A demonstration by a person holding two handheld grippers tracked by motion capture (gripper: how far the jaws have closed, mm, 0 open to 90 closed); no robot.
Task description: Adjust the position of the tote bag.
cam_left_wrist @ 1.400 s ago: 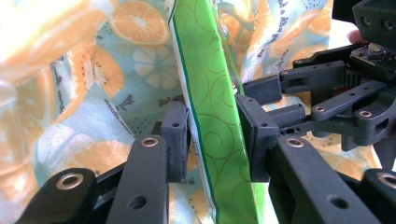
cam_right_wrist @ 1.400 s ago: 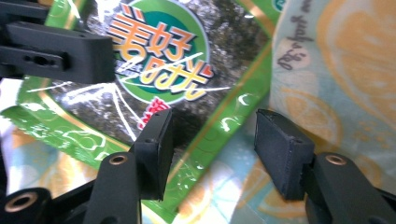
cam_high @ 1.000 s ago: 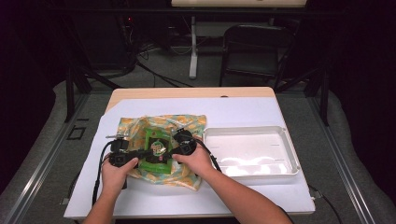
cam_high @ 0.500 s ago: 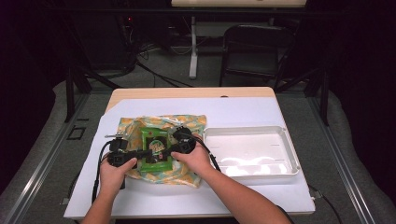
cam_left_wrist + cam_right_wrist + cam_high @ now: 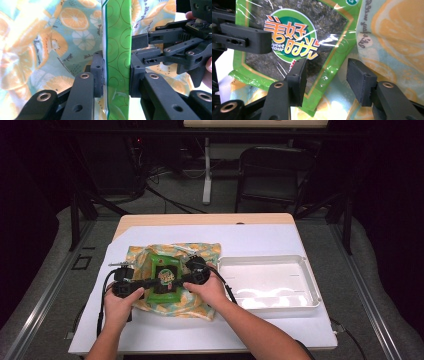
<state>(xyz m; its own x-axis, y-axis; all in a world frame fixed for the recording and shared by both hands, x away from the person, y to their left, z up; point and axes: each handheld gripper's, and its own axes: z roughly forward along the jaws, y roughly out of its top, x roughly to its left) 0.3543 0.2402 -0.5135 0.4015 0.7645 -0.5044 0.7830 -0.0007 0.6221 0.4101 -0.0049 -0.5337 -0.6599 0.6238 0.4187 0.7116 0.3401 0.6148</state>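
A green snack packet with a round printed logo lies on a citrus-print cloth. My left gripper reaches in from the left. In the left gripper view its jaws have just been closing, and its pads press both sides of the packet, seen edge-on. My right gripper comes in from the right. Its jaws have just been opening, and the right gripper stands open astride the packet's edge, one pad over the packet and the other over the cloth.
A white tray sits to the right of the cloth on the white-covered table. Cables trail from both grippers toward the front edge. Dark chairs and stands are behind the table.
Both hands stay nearly in place at the packet. The left hand has shifted slightly. The packet and cloth lie where they were.
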